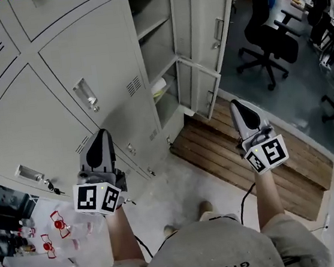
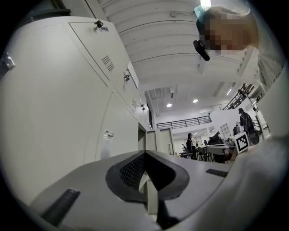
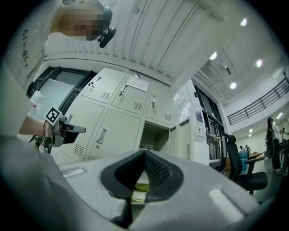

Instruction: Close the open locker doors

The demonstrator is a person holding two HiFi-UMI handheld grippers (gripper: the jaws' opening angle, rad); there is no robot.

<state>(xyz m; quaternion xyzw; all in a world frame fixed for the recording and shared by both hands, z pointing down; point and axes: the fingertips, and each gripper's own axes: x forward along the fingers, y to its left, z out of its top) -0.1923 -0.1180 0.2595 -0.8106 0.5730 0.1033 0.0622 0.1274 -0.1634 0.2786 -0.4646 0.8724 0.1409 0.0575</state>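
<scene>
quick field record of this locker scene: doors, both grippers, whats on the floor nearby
lockers: grey metal locker bank, most doors shut
open doors: two, upper open door and lower open door, one above the other at the bank's right end
lower compartment: pale item on its shelf, too small to identify
left gripper: jaws together, empty, facing shut doors
right gripper: jaws together, empty, touching neither open door
floor: brown slatted wooden pallet below the open doors
background: black office chairs
</scene>
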